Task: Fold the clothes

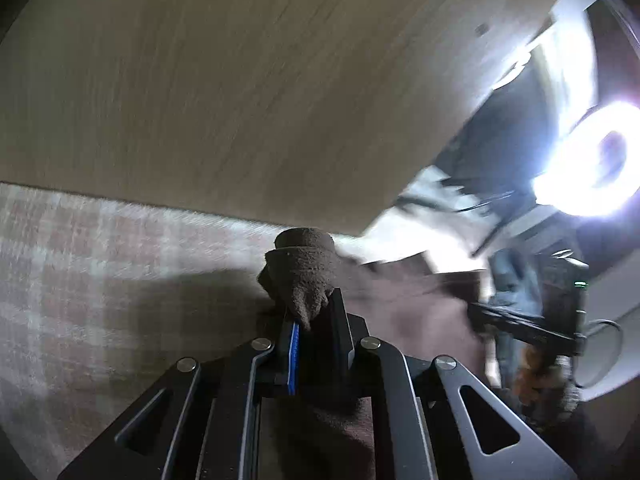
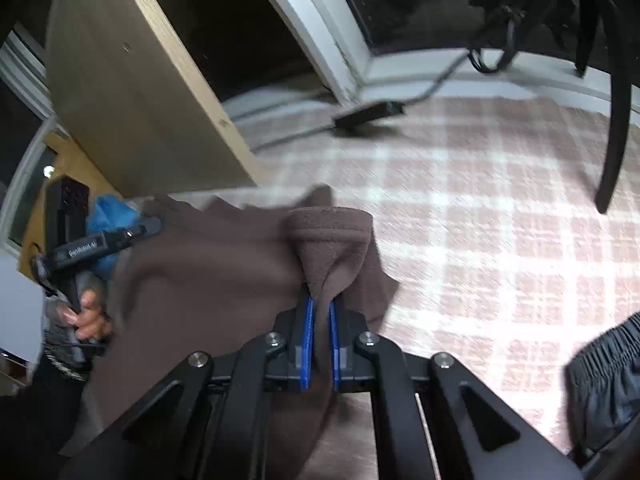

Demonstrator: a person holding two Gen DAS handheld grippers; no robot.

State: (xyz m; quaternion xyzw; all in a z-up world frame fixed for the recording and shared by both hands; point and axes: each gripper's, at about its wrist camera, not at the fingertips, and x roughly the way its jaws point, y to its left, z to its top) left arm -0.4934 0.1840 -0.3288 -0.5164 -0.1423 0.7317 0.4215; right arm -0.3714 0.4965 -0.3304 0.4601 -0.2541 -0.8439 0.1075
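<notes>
Clearly the folding has only begun: the brown fleece garment [image 2: 208, 264] hangs stretched between both grippers above the checked carpet [image 2: 480, 208], just beside the wooden panel [image 2: 132, 92]. The left gripper [image 1: 310, 312] pinches one bunched corner, the right gripper [image 2: 320, 308] another. No fold shows yet; laying it flat remains. A dark garment [image 2: 600, 392] waits on the carpet.

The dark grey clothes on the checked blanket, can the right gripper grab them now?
Probably not yet. The right gripper is shut on the brown fleece, so it is busy. The dark grey clothes lie beside it, with nothing between them.
</notes>
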